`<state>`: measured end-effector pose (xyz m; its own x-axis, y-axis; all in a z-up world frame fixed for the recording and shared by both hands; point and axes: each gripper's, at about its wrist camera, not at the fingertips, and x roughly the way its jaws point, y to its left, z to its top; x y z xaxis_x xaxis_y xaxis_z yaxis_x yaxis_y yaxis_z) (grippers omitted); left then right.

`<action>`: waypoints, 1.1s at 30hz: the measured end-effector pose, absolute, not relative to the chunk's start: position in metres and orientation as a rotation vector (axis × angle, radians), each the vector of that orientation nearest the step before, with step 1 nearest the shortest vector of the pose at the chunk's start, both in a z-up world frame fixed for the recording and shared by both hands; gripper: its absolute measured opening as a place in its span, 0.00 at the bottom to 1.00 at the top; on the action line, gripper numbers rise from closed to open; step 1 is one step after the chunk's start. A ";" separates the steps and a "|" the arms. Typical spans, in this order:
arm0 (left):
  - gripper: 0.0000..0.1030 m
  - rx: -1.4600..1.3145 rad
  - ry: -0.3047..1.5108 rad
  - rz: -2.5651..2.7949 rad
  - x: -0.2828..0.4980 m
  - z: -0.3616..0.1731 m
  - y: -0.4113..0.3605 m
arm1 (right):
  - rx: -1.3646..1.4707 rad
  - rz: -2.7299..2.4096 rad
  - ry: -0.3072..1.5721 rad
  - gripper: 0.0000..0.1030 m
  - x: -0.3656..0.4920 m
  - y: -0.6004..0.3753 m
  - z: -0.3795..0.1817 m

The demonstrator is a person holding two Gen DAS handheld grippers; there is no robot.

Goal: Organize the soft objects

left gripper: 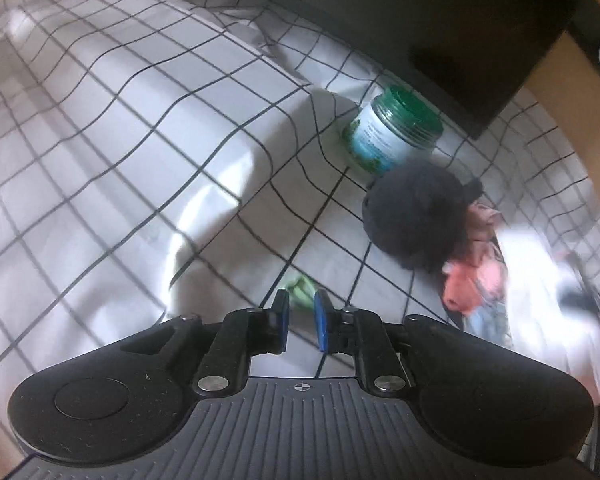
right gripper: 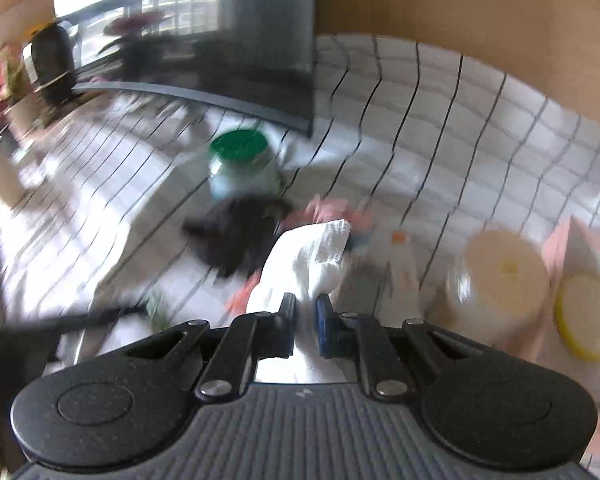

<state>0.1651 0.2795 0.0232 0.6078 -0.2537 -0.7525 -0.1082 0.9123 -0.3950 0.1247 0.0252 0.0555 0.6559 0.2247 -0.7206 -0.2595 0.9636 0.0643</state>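
Note:
My right gripper is shut on a white cloth, which sticks up past the fingertips over the checked tablecloth. My left gripper is nearly shut, and a small green soft piece sits between its tips, seemingly pinched. To the right lie a black fluffy thing and a pink cloth. The white cloth is a blur beside them. In the right wrist view the black fluffy thing and pink cloth lie just beyond the white cloth.
A jar with a green lid stands behind the black fluffy thing, in front of a dark screen. On the right stand a cream-lidded tub and a yellow round thing. The tablecloth bulges on the left.

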 end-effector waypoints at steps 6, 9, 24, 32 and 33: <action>0.17 -0.192 0.902 -0.230 0.168 0.027 0.230 | -0.112 0.250 0.879 0.10 0.070 0.012 0.008; 0.19 -0.044 0.881 -0.309 0.155 0.028 0.208 | -0.084 0.232 0.916 0.10 0.058 0.001 -0.009; 0.18 -0.021 0.925 -0.211 0.183 0.030 0.192 | -0.120 0.222 0.811 0.62 0.042 -0.026 -0.017; 0.11 -0.012 0.879 -0.246 0.169 0.027 0.193 | -0.180 0.264 0.724 0.72 0.026 -0.032 -0.007; 0.11 -0.025 0.881 -0.256 0.167 0.027 0.195 | -0.190 0.268 0.721 0.73 0.025 -0.032 -0.007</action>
